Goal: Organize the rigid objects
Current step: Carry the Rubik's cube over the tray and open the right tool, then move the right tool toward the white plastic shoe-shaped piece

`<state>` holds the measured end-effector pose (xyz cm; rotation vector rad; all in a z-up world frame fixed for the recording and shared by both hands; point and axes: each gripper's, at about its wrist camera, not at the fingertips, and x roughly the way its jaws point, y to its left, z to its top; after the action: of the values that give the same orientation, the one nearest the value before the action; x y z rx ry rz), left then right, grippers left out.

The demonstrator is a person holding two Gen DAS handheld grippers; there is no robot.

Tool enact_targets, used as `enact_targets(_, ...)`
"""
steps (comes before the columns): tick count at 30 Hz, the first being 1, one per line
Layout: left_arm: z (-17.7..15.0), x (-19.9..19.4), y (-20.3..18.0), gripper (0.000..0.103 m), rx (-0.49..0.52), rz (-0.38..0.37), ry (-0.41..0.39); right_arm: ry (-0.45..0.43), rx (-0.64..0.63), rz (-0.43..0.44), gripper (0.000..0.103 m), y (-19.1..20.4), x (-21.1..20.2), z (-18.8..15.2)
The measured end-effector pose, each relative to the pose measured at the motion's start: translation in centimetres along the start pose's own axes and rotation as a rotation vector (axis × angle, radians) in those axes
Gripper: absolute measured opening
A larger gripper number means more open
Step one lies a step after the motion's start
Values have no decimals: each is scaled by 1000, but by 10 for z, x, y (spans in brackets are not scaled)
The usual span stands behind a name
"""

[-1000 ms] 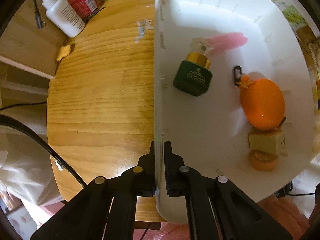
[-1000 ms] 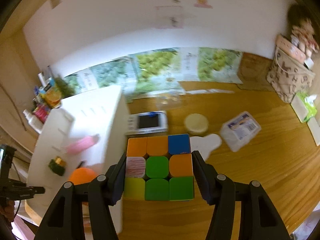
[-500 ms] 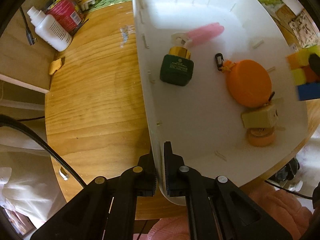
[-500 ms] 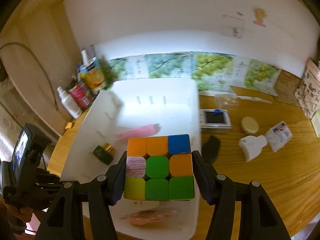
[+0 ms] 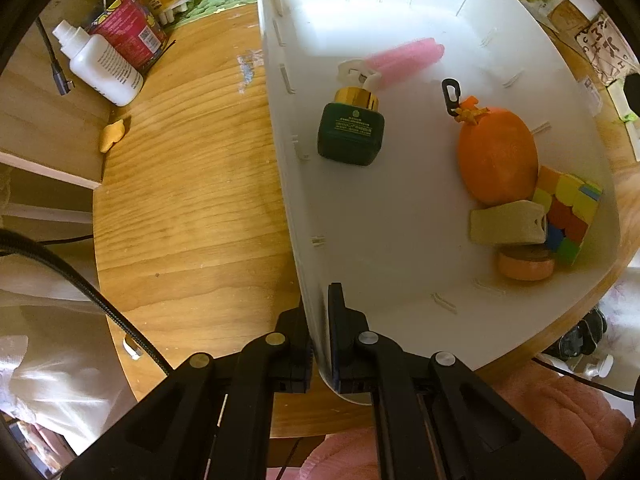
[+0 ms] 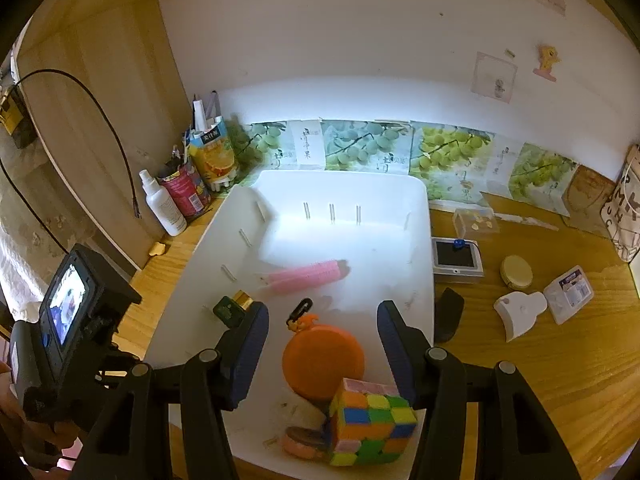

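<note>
With the multicoloured plastic puzzle cube (image 6: pixel 370 424) lying released in the white plastic bin (image 6: pixel 420 240) beside the orange round case (image 6: pixel 324 360), the right gripper (image 6: pixel 322 344) hangs empty, fingers apart, next needing something off the wooden worktop (image 6: pixel 540 360), while the left gripper (image 5: pixel 318 320) clamps the bin's wall.

My left hand-held gripper (image 5: pixel 318 344), at the bottom centre of its frame, is clamped on a thin white wall. My right hand-held gripper (image 6: pixel 322 350), bottom centre, stands apart, gripping nothing.

A multicoloured puzzle cube (image 6: pixel 370 424) lies tilted in the white bin (image 6: pixel 420 240), touching the orange disc (image 6: pixel 324 360).
</note>
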<state>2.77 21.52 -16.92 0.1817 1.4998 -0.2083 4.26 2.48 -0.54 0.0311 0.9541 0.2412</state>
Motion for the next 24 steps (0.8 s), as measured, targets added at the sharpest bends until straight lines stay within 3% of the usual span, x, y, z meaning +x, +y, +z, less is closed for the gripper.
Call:
enact_targets(7, -2, -3, -10, 6, -32, 36, -6, 16, 23, -10, 57, -28, 0, -2)
enact_targets(15, -7, -7, -19, 10, -65, 89, -13, 58, 76, -27, 58, -97, 4, 1)
enact_targets(20, -12, -7, -30, 12, -58, 155, -35, 69, 101, -53, 70, -140, 10, 3)
enact_targets(24, -13, -6, -33, 15, -87, 172, -28, 83, 105, -59, 73, -174, 22, 2)
